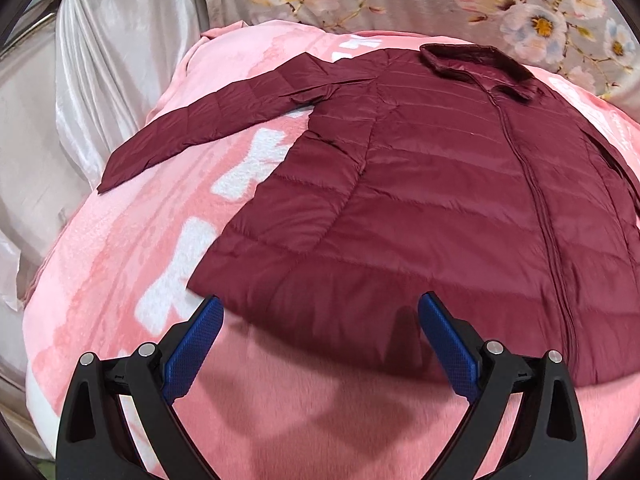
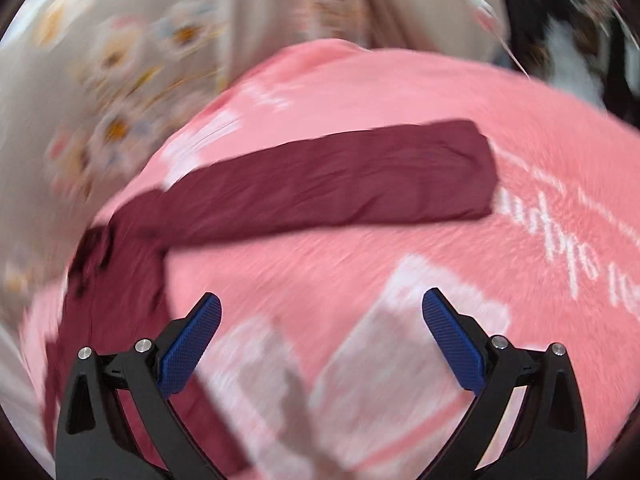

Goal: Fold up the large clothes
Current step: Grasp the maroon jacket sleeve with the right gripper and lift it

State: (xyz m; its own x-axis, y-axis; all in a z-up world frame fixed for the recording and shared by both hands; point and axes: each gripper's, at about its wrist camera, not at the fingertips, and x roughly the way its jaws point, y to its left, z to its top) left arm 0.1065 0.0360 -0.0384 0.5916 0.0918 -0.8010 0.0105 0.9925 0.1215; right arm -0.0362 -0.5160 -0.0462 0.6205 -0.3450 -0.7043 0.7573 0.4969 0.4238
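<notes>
A dark red quilted jacket (image 1: 420, 184) lies flat and zipped on a pink blanket (image 1: 120, 264), collar (image 1: 476, 62) at the far side. One sleeve (image 1: 224, 116) stretches out to the left. My left gripper (image 1: 320, 312) hovers open just short of the jacket's hem, nothing between its blue pads. In the blurred right wrist view the other sleeve (image 2: 332, 184) lies stretched across the blanket (image 2: 400, 260), with the jacket body's edge (image 2: 116, 280) at the left. My right gripper (image 2: 322, 308) is open above the blanket, a short way before that sleeve.
A floral fabric (image 1: 520, 4) hangs behind the bed, and pale satin cloth (image 1: 100, 64) drapes at the left. A dark patterned object (image 2: 560, 40) shows at the far right. White print marks the blanket (image 2: 560, 232).
</notes>
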